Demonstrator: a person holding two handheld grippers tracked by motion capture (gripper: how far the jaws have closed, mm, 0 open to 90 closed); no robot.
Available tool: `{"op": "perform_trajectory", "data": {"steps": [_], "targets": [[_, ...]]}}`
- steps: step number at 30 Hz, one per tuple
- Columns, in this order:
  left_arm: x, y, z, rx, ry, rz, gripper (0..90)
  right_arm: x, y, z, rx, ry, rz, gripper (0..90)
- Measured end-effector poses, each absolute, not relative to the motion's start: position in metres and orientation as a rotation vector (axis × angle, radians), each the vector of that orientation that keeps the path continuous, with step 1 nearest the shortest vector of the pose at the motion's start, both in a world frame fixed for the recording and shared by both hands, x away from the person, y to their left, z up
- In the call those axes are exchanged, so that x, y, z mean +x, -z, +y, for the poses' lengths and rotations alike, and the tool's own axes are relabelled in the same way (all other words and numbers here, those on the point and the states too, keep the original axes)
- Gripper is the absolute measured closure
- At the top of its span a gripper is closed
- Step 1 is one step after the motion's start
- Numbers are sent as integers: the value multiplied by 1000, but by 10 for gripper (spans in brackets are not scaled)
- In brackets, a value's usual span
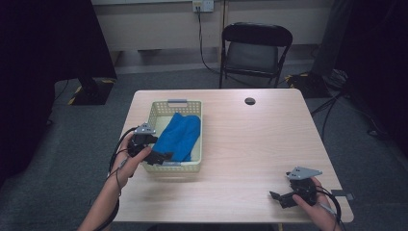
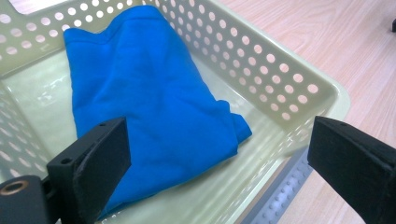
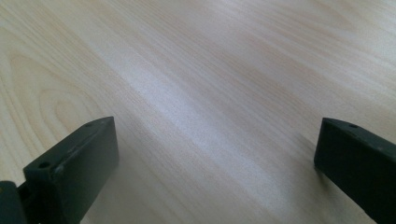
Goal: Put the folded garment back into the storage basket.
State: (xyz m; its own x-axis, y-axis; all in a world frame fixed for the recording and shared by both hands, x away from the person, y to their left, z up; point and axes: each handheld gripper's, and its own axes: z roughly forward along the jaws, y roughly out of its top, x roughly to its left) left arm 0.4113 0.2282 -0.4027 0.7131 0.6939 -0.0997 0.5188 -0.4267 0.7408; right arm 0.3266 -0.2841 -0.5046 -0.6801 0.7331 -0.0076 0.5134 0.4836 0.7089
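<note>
Left gripper (image 2: 219, 163), jaws apart, hangs at the near edge of the pale perforated plastic basket (image 2: 299, 88), where the folded blue cloth (image 2: 149, 102) lies. I should dip past the rim and pinch the near fold. Right gripper (image 3: 215, 158) rests spread near the worktop's (image 3: 196, 70) near right corner. Cloth's underside is hidden.

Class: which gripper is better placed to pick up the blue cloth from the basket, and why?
Probably the left. The left gripper hangs open at the basket rim, pointing at the blue cloth. The right gripper sits open over bare table, well away.
</note>
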Motion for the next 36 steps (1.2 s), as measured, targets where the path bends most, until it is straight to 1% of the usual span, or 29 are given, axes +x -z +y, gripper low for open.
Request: {"op": "perform_trajectory", "data": {"steps": [36], "targets": [[393,407,256,2101,-316,951,54,327,505,-284,1053,-1003,2424,0]]}}
